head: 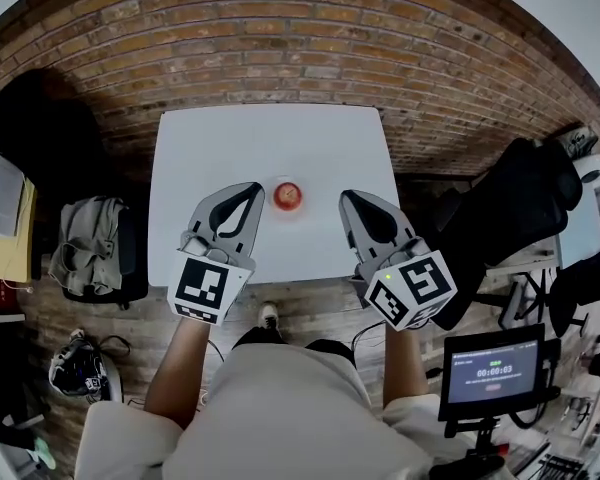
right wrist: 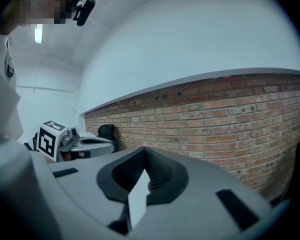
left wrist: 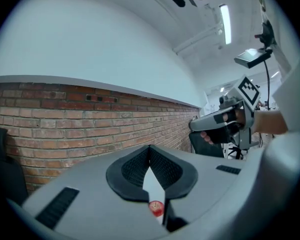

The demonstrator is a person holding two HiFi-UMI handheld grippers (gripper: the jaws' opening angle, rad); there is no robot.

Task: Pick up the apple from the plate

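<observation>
Small red apple (head: pixel 288 196) on a little plate (head: pixel 289 181), centre of the frame in the head view, in the near half of the white counter (head: pixel 270 148). Also visible low and centre in the left gripper view, through the gap below the closed pads.

Probably firm, round and smooth-skinned, with a little weight to it. Likely to roll or squirt out of a pinch placed above or below its widest part. Best taken across the middle from opposite sides, clear of the stem, without bearing down on the plate, which looks light enough to slide.

Left tongs (head: pixel 254 193) just left of the plate, pressed fully together, empty. Right tongs (head: pixel 346 203) a little further off on the right, likewise closed on nothing. To be spread wider than the apple before any grasp. Beyond the counter, a brick wall (head: pixel 280 38).
</observation>
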